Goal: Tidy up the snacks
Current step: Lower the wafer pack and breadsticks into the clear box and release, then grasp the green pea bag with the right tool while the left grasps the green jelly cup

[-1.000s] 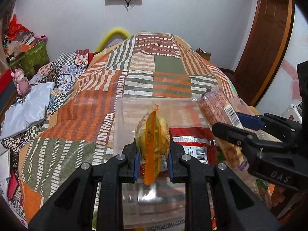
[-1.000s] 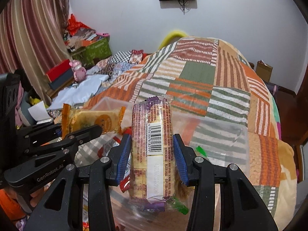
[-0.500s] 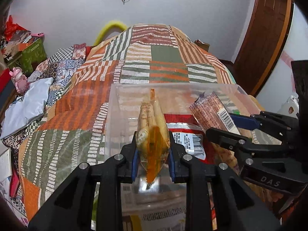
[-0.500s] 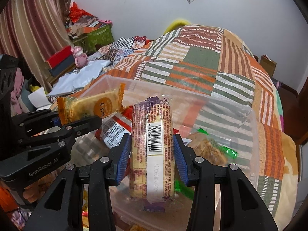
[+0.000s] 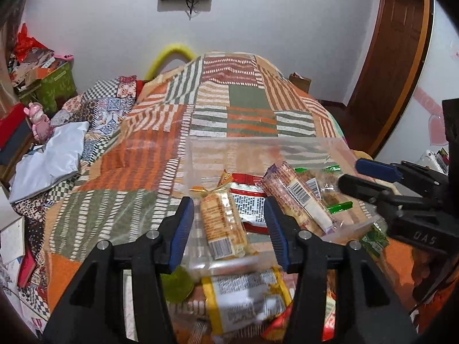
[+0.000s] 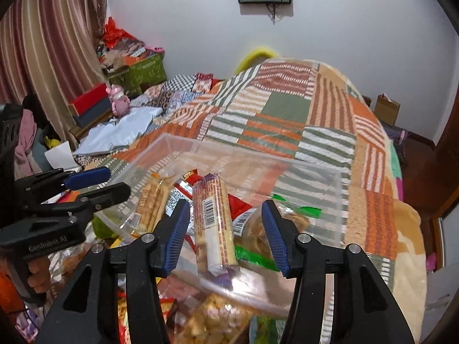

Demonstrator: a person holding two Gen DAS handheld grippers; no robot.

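On the patchwork bedspread (image 5: pixel 252 109) sits a clear plastic bin (image 6: pixel 341 200), its walls open at the top and a layer of snacks already inside. Both tongs stand wide and hold nothing. The left gripper (image 5: pixel 229 229) hangs over the near left part of the bin with an orange-wrapped biscuit pack (image 5: pixel 222 226) lying loose between its spread jaws, touching neither pad as far as I can tell. The right gripper (image 6: pixel 225 235) is likewise spread around a purple-trimmed wafer pack (image 6: pixel 213 223), which rests tilted on a red packet (image 6: pixel 239 205) and leans toward the near rim.

Judging by this, the step in hand is the drop into the bin: both packs lie inside and free. The next move likely calls for lifting each gripper straight back, clear of the wrappers, then reaching for the loose snacks heaped below the near rim, such as the bag of puffed pieces (image 6: pixel 212 319) and the yellow-edged packet (image 5: pixel 243 301).

The two grippers work close together, so they could knock each other on the way out. The wafer pack overhangs the near wall and might slide out. A green-ended wrapper (image 5: pixel 340 207) lies deeper in the bin.
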